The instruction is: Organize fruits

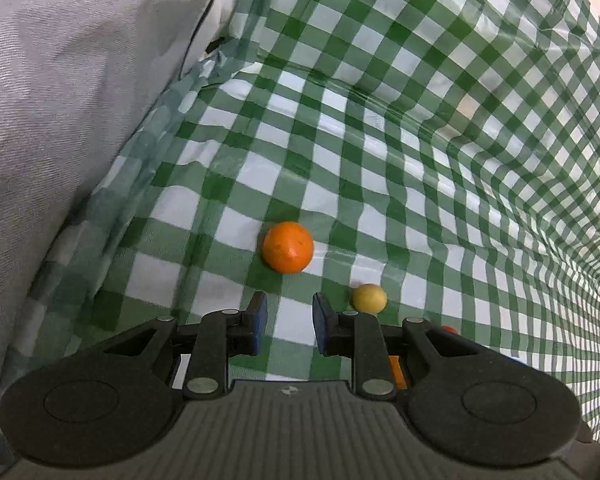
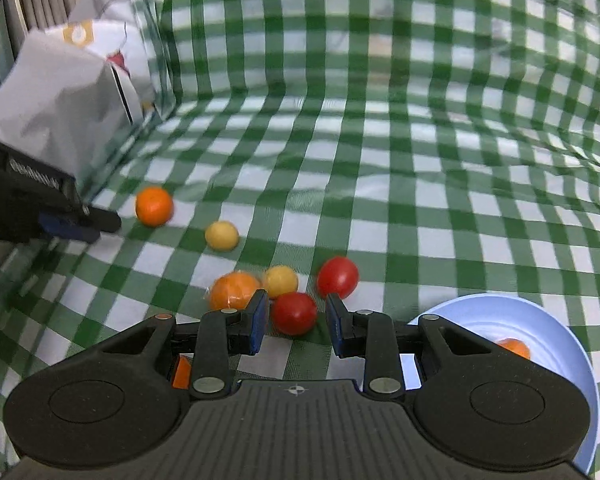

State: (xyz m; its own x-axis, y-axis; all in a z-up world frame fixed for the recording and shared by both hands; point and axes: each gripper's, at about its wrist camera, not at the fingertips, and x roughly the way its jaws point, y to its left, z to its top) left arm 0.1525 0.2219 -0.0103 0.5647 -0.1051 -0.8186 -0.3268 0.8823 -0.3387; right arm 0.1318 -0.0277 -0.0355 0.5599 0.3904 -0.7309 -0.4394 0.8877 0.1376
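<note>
Right tongs (image 2: 296, 314) wide, straddling red tomato (image 2: 293, 313); close squarely, lift to blue bowl (image 2: 556, 320). Left tongs (image 1: 290, 312) wide, empty, near orange (image 1: 288, 246).

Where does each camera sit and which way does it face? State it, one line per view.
Left wrist: on the left gripper, looking down along its open fingers at a round orange fruit on the green checked cloth.
Right wrist: on the right gripper, open around a round red fruit, light blue bowl at right.
Shared: the orange fruit, a small yellow fruit; the left gripper shows in the right view.
</note>
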